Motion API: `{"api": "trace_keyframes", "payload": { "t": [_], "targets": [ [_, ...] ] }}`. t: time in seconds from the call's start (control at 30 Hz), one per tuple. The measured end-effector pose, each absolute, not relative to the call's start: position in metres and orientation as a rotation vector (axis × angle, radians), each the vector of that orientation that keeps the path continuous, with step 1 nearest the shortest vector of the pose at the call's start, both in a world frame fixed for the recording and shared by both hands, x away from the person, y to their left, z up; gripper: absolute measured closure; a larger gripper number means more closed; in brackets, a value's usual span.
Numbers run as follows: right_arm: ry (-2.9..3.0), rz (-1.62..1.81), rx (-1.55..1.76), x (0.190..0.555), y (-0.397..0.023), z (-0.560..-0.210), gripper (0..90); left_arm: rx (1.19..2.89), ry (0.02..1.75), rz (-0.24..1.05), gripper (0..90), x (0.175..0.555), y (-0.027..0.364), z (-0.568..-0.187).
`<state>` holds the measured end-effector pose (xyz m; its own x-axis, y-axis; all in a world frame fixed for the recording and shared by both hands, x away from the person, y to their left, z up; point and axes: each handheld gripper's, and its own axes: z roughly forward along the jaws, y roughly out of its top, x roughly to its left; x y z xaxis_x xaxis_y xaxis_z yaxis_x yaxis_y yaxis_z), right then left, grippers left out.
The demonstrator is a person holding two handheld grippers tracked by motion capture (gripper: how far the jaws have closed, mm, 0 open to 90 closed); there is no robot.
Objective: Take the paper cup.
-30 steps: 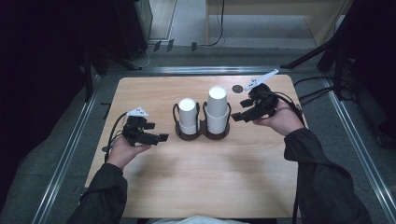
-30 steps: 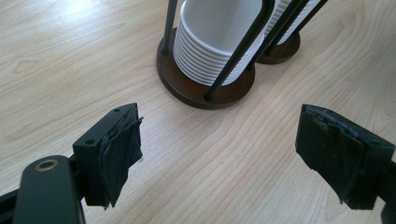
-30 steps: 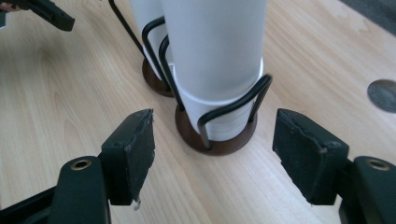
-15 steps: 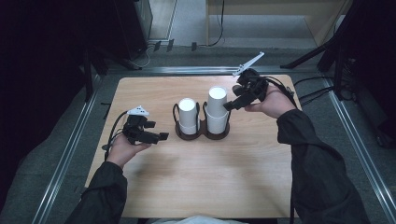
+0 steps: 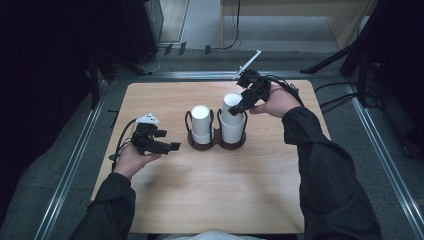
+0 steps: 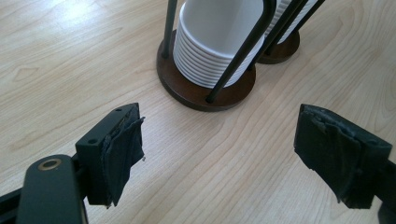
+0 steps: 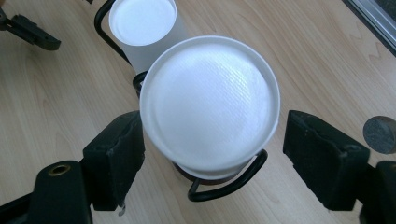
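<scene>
Cups in two stacks sit upside down in dark wire holders mid-tabletop (image 5: 210, 200), side by side. Right gripper (image 5: 239, 106) hangs right above the taller right stack (image 5: 232, 120), tilted down at it; its jaws have just been opening and now stand wide, one on each side of the top cup (image 7: 210, 105). From the right gripper view the near pad looks just about against the rim, the other one clear of it, so nothing's pinched. Left gripper (image 5: 170, 140) is off to the left, low over the wood, jaws spread with only bare tabletop between them, pointing toward the left stack (image 6: 219, 42) and its round brown base (image 6: 205, 91). Small dark disc (image 7: 380, 134) lies off near the edge.
</scene>
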<state>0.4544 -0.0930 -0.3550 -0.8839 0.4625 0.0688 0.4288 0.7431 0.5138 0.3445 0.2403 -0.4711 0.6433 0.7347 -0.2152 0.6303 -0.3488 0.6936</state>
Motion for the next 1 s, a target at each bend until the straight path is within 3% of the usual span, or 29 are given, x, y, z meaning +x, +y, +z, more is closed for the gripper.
{"api": "trace_keyframes", "payload": {
  "t": [0.2, 0.37, 1.0],
  "targets": [
    [2.886, 0.782, 0.711, 0.456, -0.083, -0.353, 23.0, 2.084, 1.063, 0.139, 15.4, 0.345, 0.241, -0.472],
    [2.889, 0.744, 0.705, 0.456, -0.079, -0.352, 31.8, 2.075, 1.068, 0.127, 15.4, 0.345, 0.241, -0.471],
    [2.883, 0.713, 0.742, 0.455, -0.078, -0.333, 33.2, 2.074, 1.069, 0.1, 15.7, 0.345, 0.242, -0.471]
  ]
}}
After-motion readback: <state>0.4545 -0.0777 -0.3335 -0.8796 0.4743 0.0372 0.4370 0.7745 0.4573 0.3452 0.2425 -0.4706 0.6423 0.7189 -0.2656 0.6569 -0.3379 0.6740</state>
